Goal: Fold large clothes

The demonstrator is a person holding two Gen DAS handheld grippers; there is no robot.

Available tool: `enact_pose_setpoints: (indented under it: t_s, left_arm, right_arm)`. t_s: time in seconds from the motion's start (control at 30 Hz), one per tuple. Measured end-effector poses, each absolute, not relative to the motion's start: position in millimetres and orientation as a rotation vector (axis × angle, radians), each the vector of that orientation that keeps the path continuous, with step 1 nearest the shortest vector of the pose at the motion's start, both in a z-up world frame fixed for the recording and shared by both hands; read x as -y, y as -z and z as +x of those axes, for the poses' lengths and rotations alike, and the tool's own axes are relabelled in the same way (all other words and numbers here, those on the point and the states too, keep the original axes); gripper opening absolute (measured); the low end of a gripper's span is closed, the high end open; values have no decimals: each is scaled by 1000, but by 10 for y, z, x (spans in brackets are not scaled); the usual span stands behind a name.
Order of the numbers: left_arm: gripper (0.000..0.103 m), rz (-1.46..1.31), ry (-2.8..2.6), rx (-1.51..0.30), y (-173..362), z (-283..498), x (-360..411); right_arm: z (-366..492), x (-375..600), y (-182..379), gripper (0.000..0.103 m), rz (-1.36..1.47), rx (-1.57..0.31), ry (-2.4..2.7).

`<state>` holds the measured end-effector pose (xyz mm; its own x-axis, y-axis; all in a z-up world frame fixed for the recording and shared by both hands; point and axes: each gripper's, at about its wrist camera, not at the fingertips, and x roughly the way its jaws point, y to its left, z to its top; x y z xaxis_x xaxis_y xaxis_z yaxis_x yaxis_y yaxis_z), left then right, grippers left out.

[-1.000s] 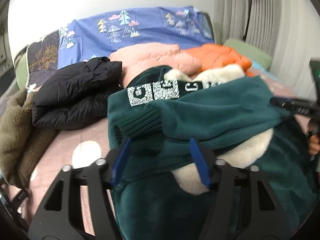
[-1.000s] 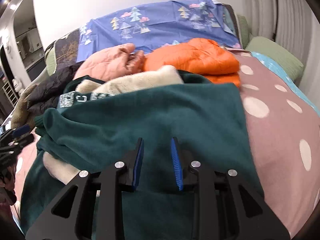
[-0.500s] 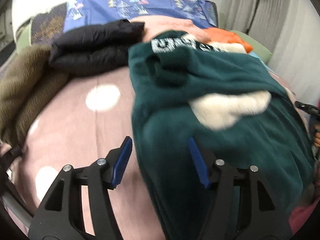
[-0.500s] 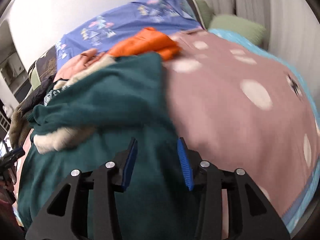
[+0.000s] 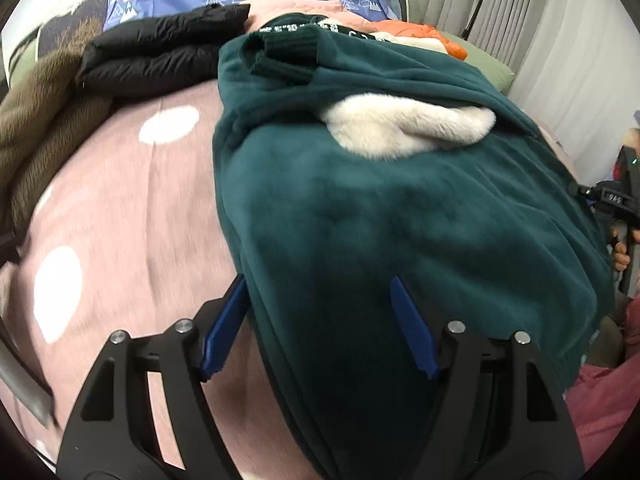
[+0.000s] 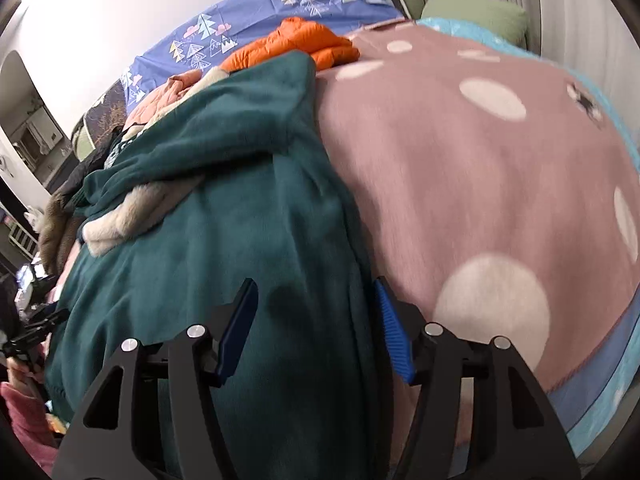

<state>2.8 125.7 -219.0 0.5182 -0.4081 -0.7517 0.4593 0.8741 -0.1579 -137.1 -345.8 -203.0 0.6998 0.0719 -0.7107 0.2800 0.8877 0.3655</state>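
A dark green fleece garment (image 5: 400, 208) with a cream lining (image 5: 408, 128) lies on the pink dotted bedspread (image 5: 120, 200), its sleeves folded across its chest. My left gripper (image 5: 320, 324) is open, its fingers straddling the garment's lower left edge. My right gripper (image 6: 316, 328) is open over the lower right edge of the same garment (image 6: 240, 220). Neither holds the cloth. The right gripper also shows at the right edge of the left wrist view (image 5: 616, 196).
A folded black jacket (image 5: 160, 52) and a brown fleece (image 5: 36, 120) lie at the left. An orange jacket (image 6: 296, 40) and a pink jacket (image 6: 168, 92) lie behind the garment. A blue patterned sheet (image 6: 256, 24) covers the headboard. The bedspread (image 6: 480, 168) stretches out to the right.
Both grippers have pulled back from the folded sleeves toward the garment's bottom hem. The right gripper has opened wider. The sleeves stay folded on the chest.
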Motion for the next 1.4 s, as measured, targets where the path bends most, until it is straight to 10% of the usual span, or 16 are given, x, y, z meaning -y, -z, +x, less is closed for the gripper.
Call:
enact_pose_setpoints:
  t_s: [0.3, 0.37, 0.43, 0.67, 0.93, 1.07, 1.23, 1.4]
  left_arm:
    - [66, -57, 595, -886, 2241, -262, -1392]
    - [21, -78, 579, -867, 2224, -248, -1365]
    - [18, -139, 568, -828, 2095, -225, -1371]
    - [17, -199, 556, -699, 1487, -434, -1529]
    - [25, 78, 415, -903, 2130, -437, -1344]
    - [64, 127, 420, -901, 2059, -491, -1334]
    - [61, 159, 313, -863, 1958, -417, -1290]
    - [29, 48, 308, -704, 1416, -114, -1307]
  right_arm:
    - [-1535, 3348, 2044, 60, 458, -815, 61]
    - [-1508, 3347, 2011, 22, 475, -804, 73]
    - [-1521, 3427, 1917, 16, 556, -770, 62]
    - [-1757, 3537, 1585, 14, 671, -694, 35]
    - [-1624, 3436, 1898, 30, 504, -897, 225]
    - [-1500, 3236, 1313, 44, 254, -743, 362]
    - [-683, 2760, 957, 44, 117, -650, 126]
    - [494, 2250, 874, 41, 22, -700, -69]
